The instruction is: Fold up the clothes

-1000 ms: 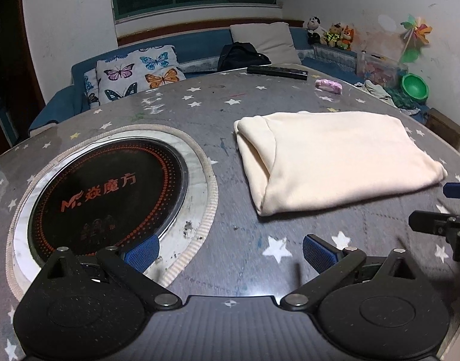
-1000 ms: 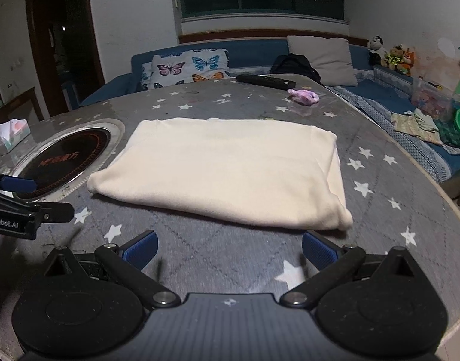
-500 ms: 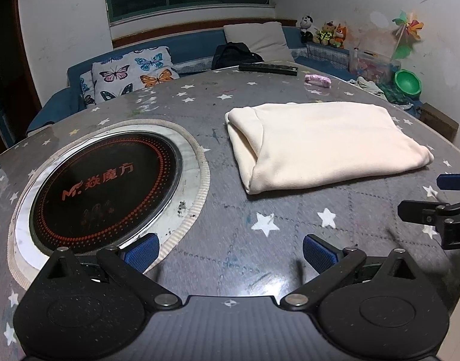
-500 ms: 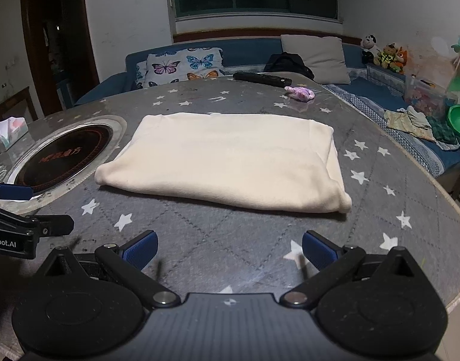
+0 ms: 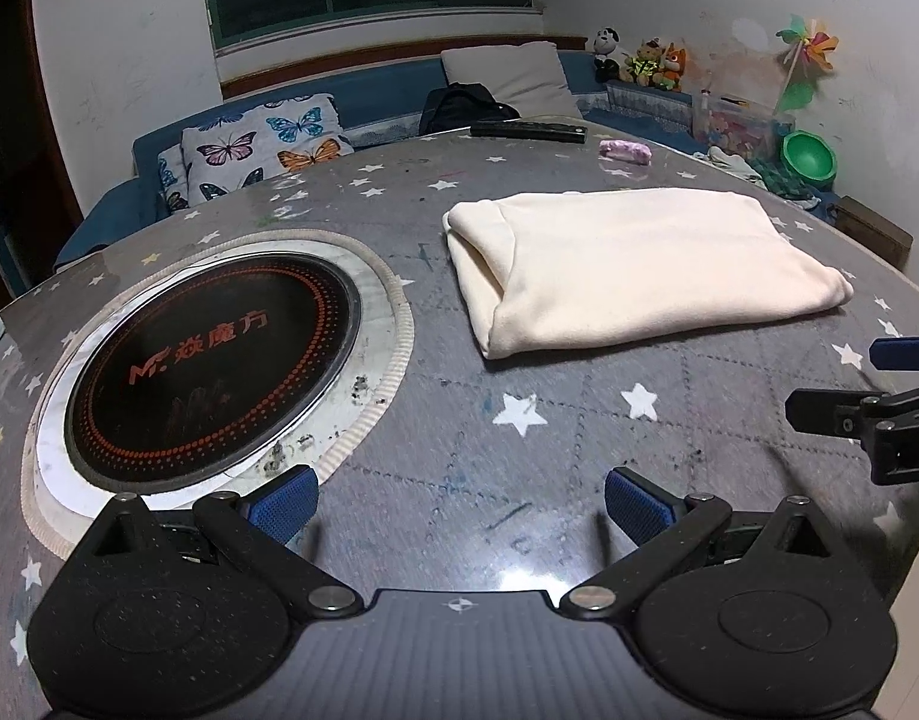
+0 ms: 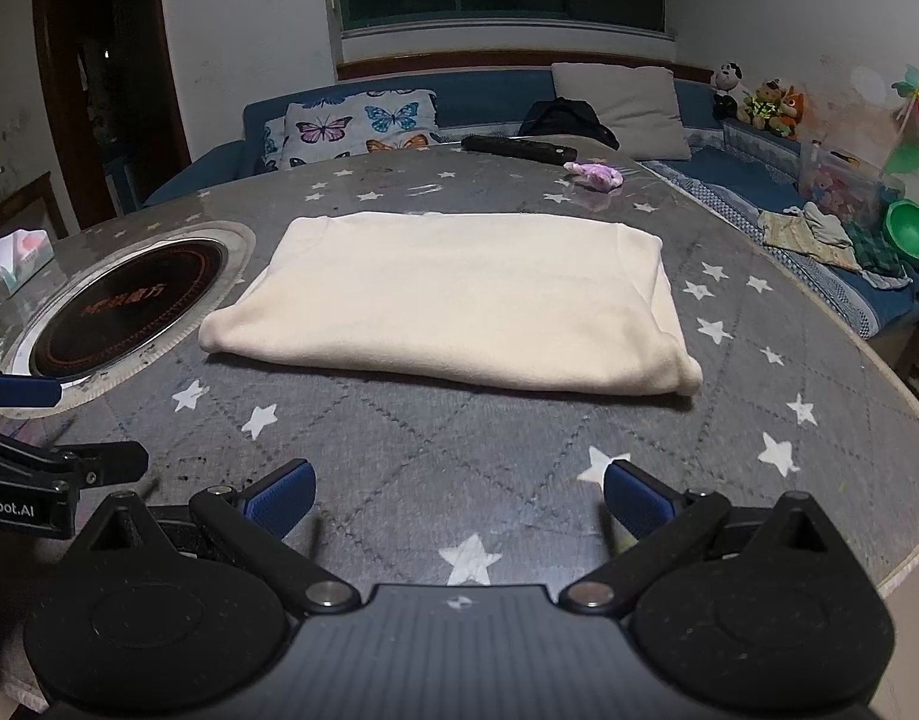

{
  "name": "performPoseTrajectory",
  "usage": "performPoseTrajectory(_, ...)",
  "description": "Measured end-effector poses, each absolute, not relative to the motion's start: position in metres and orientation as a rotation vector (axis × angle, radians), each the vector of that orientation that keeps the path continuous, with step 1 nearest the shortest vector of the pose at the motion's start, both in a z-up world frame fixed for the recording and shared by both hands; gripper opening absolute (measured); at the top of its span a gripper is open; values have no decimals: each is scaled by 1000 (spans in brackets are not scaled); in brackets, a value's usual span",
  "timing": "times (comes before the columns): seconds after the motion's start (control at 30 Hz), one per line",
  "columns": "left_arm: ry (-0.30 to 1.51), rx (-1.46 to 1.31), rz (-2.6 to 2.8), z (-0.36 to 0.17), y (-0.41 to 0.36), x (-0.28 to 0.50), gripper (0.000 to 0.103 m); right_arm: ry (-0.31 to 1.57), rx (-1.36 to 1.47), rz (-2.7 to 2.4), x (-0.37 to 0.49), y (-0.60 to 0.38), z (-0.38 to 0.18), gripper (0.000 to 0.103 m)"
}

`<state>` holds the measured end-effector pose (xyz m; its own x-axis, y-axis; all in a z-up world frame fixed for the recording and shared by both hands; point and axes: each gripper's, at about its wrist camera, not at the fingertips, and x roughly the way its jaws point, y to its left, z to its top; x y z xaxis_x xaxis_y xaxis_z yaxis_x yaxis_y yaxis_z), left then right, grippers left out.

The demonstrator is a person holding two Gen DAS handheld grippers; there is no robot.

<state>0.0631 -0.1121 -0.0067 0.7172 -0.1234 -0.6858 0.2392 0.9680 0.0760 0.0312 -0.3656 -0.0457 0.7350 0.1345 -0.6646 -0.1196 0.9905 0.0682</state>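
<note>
Cream garment lies folded on surface, looks soft/limp, prob light, grab at thick edges; both fingers wide open, empty.

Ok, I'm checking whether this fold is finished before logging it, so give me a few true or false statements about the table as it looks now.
1. The cream garment lies folded into a flat rectangle on the table. True.
2. The left gripper has its jaws clamped on the garment's edge. False: its jaws are open and hold nothing, with bare table between them and the garment.
3. The right gripper is open and empty. True.
4. The garment covers the round cooktop. False: it lies beside the cooktop, with bare table between them.
5. A small pink item lies beyond the garment. True.
</note>
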Motion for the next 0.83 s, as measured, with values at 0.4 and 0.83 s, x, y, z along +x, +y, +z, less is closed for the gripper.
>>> performPoseTrajectory(0.4, 744, 173, -198, -8, -114, 55, 103, 728, 29, 140, 23, -361, -45, 103)
performPoseTrajectory(0.83, 732, 177, -210, -5, -120, 49, 103, 722, 35, 143, 19, -361, -45, 103)
